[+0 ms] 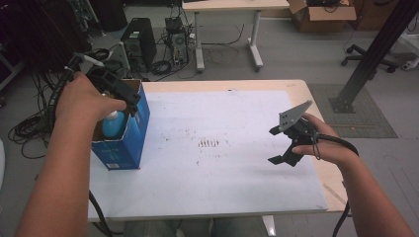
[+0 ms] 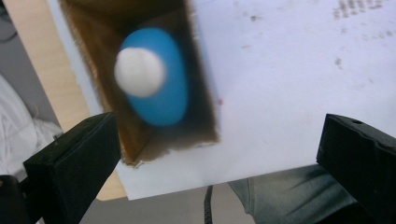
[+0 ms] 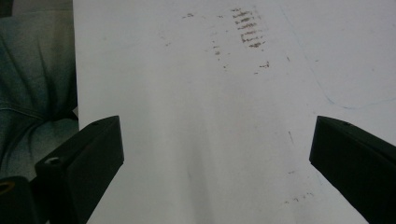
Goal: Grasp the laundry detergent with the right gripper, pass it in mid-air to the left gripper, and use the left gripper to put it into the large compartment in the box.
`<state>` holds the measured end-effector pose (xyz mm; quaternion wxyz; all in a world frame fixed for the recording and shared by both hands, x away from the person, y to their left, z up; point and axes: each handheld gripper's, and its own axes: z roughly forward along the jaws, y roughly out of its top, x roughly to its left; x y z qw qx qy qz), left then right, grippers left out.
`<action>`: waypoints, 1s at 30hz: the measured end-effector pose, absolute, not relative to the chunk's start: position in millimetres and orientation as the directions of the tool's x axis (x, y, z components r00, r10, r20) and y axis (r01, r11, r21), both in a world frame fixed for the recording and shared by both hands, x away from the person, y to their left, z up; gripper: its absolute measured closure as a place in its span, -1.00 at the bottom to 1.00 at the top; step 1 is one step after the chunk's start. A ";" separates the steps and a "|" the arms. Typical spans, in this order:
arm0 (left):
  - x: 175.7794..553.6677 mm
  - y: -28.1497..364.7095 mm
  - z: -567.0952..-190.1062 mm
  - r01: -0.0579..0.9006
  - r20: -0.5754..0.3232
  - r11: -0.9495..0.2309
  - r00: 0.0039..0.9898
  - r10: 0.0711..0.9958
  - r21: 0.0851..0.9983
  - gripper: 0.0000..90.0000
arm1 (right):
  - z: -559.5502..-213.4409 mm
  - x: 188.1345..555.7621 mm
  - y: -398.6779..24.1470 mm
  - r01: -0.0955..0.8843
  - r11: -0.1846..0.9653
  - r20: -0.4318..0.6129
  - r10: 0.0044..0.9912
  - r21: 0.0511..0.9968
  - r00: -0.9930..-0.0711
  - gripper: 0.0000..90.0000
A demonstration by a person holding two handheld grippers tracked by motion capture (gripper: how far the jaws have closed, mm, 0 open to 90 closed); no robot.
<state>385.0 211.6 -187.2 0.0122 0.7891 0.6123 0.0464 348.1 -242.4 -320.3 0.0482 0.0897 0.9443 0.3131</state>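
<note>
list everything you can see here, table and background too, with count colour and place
box: 1, blue cardboard, open top, left side of the table
bottle: 1, blue with white cap, standing inside the box
table: 1, light wood, under a white sheet with brown smudges at its middle
computer tower: 1, black, on the floor beyond the table
cables: several, black, on the floor at left
far table: 1, light top on grey legs, at the back
carton: 1, brown, open, on the floor at the back right
left gripper: 1, black, jaws wide open, above the box opening
right gripper: 1, black, jaws open, above the sheet's right part
</note>
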 end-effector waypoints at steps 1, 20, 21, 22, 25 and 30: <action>384.1 206.9 -184.2 0.959 0.065 -0.272 0.268 0.961 0.076 -0.99 | -319.3 347.8 -242.6 0.143 0.788 -0.035 0.205 0.599 -0.978 -0.93; 359.9 119.4 -154.7 0.723 0.088 -0.687 0.681 0.727 0.079 -0.99 | -285.7 339.2 -237.9 0.108 0.829 -0.082 0.182 0.549 -0.980 -0.93; 358.5 115.7 -154.8 0.696 0.095 -0.714 0.708 0.700 0.077 -0.99 | -284.3 338.8 -237.2 0.109 0.831 -0.080 0.182 0.546 -0.980 -0.93; 357.0 112.0 -155.3 0.677 0.096 -0.733 0.726 0.681 0.075 -0.99 | -282.8 338.5 -236.6 0.108 0.836 -0.082 0.179 0.539 -0.980 -0.93; 352.9 101.9 -158.4 0.601 0.092 -0.796 0.791 0.605 0.067 -0.99 | -277.8 337.8 -235.0 0.110 0.848 -0.081 0.177 0.519 -0.981 -0.93; 347.4 86.5 -168.1 0.491 0.085 -0.870 0.866 0.494 0.051 -0.99 | -269.0 340.5 -232.8 0.105 0.867 -0.083 0.166 0.488 -0.983 -0.93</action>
